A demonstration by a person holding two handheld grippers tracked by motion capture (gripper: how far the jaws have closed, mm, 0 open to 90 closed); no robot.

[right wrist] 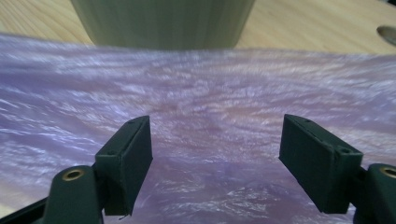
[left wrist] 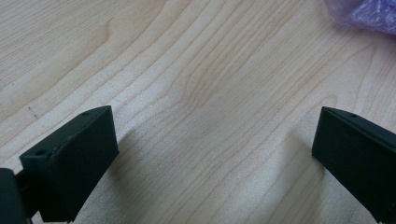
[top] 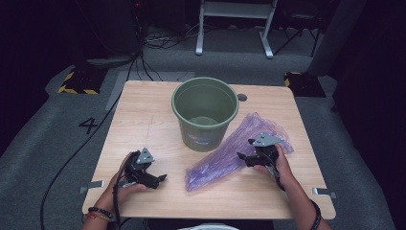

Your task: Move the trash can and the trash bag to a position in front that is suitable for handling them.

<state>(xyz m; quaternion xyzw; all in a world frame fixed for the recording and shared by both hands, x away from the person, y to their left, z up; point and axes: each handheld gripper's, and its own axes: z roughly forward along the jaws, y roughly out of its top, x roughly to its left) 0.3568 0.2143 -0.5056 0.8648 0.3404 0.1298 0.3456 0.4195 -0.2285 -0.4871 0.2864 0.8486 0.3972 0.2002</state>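
A thin purple plastic bag (top: 218, 163) lies flat on the wooden table (top: 143, 120), running from the front centre toward the back right. A green bucket (top: 205, 112) stands upright behind it. My right gripper (top: 242, 156) is low over the bag's right half, pointing left. In the right gripper view its jaws stand wide apart over the bag (right wrist: 210, 88), pinching nothing, with the bucket's wall (right wrist: 163, 21) just beyond. My left gripper (top: 161, 179) rests at the front left, open above bare wood (left wrist: 205, 93). A corner of the bag (left wrist: 369, 11) lies ahead of it.
The bucket looks empty inside. A round cable hole (top: 242, 97) is in the tabletop behind the bucket. Metal brackets (top: 93, 185) stick out from the table's front corners. Cables and a white frame (top: 234, 14) stand on the dark floor beyond.
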